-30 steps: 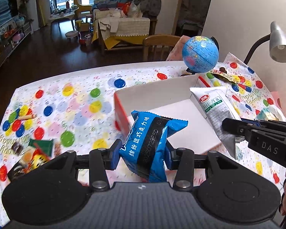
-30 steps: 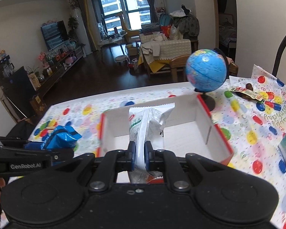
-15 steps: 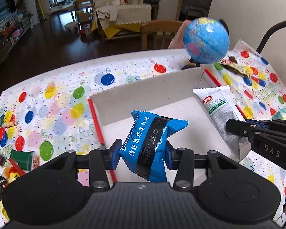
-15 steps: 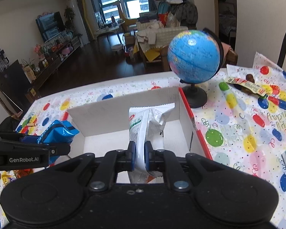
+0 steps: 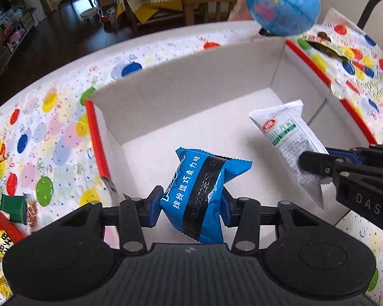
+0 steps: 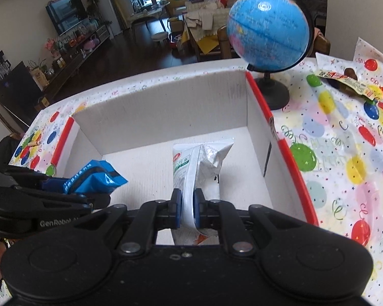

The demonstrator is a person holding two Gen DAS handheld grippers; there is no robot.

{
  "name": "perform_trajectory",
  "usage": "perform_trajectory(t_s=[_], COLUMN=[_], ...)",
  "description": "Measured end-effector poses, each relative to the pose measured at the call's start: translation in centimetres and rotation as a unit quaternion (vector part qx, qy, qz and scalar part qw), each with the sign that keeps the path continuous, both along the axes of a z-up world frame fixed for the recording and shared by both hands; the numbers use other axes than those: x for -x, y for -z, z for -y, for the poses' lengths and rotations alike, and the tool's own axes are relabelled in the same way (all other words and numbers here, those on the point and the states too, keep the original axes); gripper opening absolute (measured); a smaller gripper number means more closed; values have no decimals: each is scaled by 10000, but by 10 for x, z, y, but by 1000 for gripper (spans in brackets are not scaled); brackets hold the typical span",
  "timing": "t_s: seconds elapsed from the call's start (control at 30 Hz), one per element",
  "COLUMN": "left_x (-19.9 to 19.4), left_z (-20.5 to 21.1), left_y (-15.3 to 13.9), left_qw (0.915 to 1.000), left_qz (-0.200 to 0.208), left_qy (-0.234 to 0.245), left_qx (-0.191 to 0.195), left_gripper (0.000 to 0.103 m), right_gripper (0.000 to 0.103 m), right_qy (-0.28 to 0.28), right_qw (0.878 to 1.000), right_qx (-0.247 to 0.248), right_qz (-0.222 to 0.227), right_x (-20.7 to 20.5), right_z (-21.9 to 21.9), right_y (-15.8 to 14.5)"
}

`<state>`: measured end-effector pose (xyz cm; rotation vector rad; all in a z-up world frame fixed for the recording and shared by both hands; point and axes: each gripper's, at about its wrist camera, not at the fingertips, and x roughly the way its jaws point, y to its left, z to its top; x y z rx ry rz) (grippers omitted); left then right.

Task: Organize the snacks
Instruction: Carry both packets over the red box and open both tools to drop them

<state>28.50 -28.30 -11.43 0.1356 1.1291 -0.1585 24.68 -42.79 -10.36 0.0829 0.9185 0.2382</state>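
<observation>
Glossy party-print tablecloth (image 5: pixel 63 117), dotted with coloured balloons and curly streamers, covers the table. On it sits a white corrugated cardboard box (image 5: pixel 191 81), open at the top, its matte walls edged with red strips along the two side rims. Just beyond the box's far right corner stands a smooth blue globe (image 6: pixel 268 28) on a round black base.

Both grippers are inside the box's opening, above its pale floor. The left gripper (image 5: pixel 191 204) clamps a puffy blue foil snack packet (image 5: pixel 204 193), pillow-shaped with crimped ends and a black band of printed characters; the blue pads press its sides. The right gripper (image 6: pixel 187 207) is pinched tight on the flat back seam of a crinkled white snack packet (image 6: pixel 199 163) with green and red print, serrated at its end.

Small loose wrappers (image 5: pixel 10 211) lie on the cloth left of the box; a thin snack bar (image 6: pixel 344 83) rests near the globe.
</observation>
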Motion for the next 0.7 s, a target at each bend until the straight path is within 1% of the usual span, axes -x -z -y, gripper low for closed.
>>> perform_trajectory(t_s=[0.07, 0.13, 0.17, 0.27, 0.33, 0.37, 0.4, 0.63, 0.7], left_x=[1, 2, 3, 5, 6, 7, 9, 23, 29], left_z=[2, 3, 3, 4, 4, 3, 3, -6, -9], left_y=[1, 2, 2, 1, -1, -2, -4, -19, -25], left_qw=[10000, 10000, 10000, 10000, 10000, 10000, 10000, 9995, 9992], left_qz=[-10, -34, -30, -19, -2, 27, 61, 268, 350], left_qy=[17, 50, 60, 65, 49, 49, 48, -4, -19], left_qx=[-24, 9, 19, 6, 13, 31, 45, 164, 211], left_gripper=[45, 48, 51, 51, 55, 59, 60, 61, 65], right_gripper=[9, 10, 12, 14, 15, 17, 18, 27, 30], right_qy=[5, 17, 19, 14, 6, -5, -15, -89, -108], right_qw=[10000, 10000, 10000, 10000, 10000, 10000, 10000, 9999, 9998], right_qx=[0, -8, -22, -15, -27, -32, -37, -98, -102], right_qz=[-45, -72, -74, -83, -79, -71, -60, 98, 164], right_x=[0, 1, 2, 2, 3, 3, 4, 18, 24], right_z=[1, 2, 3, 3, 3, 3, 3, 2, 1], right_y=[3, 5, 6, 7, 6, 6, 5, -9, -15])
